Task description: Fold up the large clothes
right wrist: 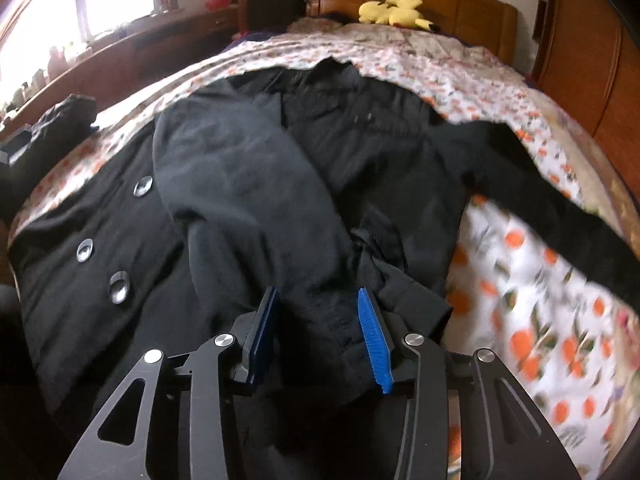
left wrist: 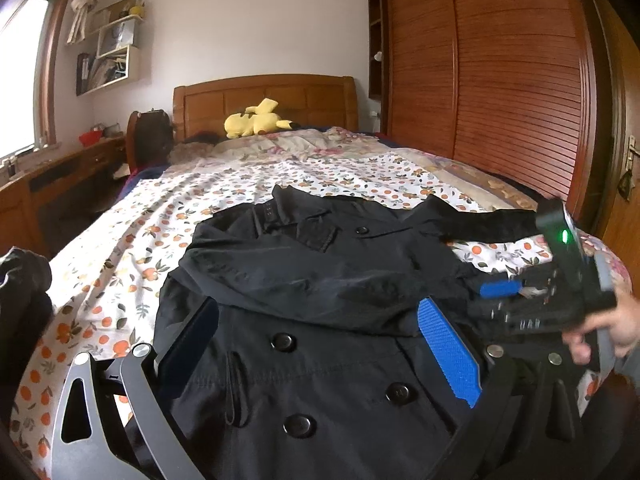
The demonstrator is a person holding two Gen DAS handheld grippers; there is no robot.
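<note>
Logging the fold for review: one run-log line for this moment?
black buttoned coat: one sleeve folded across | right gripper: open over cuff | left gripper: open above coat

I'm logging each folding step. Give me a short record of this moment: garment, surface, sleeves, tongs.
garment: black coat, front up, buttons showing
surface: bed with orange-print sheet
sleeves: one folded across the coat's chest; the other stretched out sideways
left tongs: open, over the coat
right tongs: open, folded sleeve between the pads

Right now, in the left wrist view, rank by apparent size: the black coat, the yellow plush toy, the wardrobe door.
1. Black coat, though nearness inflates it.
2. Wardrobe door, a close second.
3. Yellow plush toy, far away.
</note>
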